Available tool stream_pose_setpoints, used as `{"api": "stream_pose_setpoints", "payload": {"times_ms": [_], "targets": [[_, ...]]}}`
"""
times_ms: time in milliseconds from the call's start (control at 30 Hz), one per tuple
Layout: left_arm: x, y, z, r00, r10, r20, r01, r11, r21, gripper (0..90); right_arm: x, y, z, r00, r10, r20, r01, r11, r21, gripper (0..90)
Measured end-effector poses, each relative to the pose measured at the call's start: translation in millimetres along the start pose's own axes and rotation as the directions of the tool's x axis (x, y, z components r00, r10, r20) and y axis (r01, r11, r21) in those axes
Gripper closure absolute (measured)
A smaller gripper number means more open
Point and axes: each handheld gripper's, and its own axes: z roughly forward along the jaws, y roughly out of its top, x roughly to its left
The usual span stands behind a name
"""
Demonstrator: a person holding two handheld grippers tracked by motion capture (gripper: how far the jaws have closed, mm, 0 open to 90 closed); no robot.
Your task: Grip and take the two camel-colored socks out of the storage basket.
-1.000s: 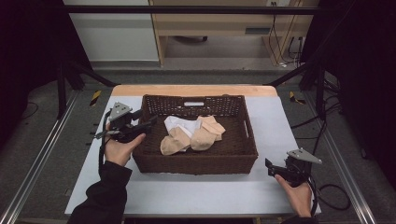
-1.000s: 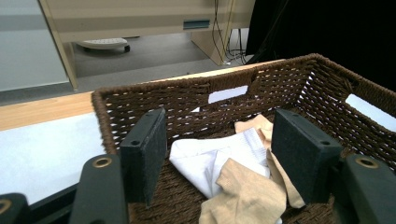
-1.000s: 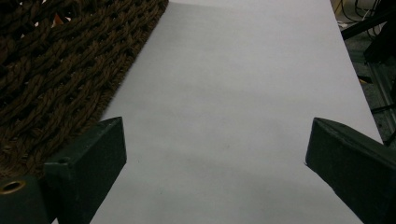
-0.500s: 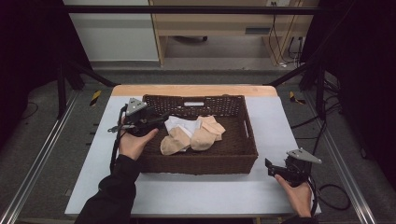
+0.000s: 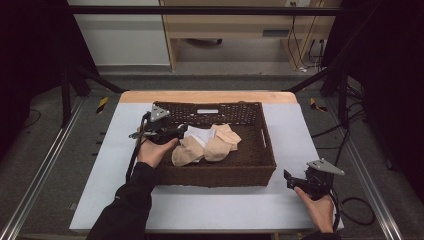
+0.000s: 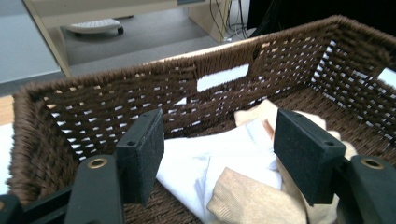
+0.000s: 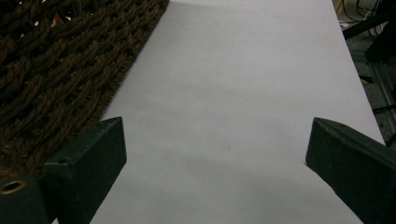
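With its jaws apart, the left tongs (image 6: 219,158) hover over the white cloth (image 6: 205,161), soft, light and limp, best pinched at the raised fold directly ahead between them.

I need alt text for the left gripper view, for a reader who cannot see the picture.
The left gripper, jaws open, points into a brown wicker basket at a white cloth lying among beige socks. Floor and furniture show beyond the basket's far wall.
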Motion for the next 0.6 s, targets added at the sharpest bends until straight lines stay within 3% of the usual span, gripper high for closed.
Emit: {"api": "stream_pose_setpoints", "payload": {"times_ms": [133, 233, 333, 600], "targets": [[1.0, -5.0, 8.6, 1.0000, -0.009, -0.003, 0.009, 0.9998, 0.020, 32.7, 0.4, -0.1, 0.2, 1.0000, -0.001, -0.001, 0.001, 1.000, 0.005, 5.6], [1.4, -8.5, 14.9, 0.9998, 0.010, -0.015, -0.009, 0.9986, 0.052, 32.2, 0.4, -0.1, 0.3, 1.0000, -0.001, -0.001, 0.001, 1.000, 0.005, 5.7], [-0.2, -12.2, 20.3, 1.0000, -0.001, 0.009, 0.001, 0.9983, 0.058, 32.4, 0.4, 0.0, 0.4, 1.0000, -0.001, -0.001, 0.001, 1.000, 0.005, 5.9], [-4.9, -18.9, 31.0, 0.9995, 0.031, 0.006, -0.031, 0.9933, 0.111, 36.6, 0.4, -0.1, 0.8, 1.0000, -0.005, -0.001, 0.005, 1.000, 0.006, 6.1]]}}
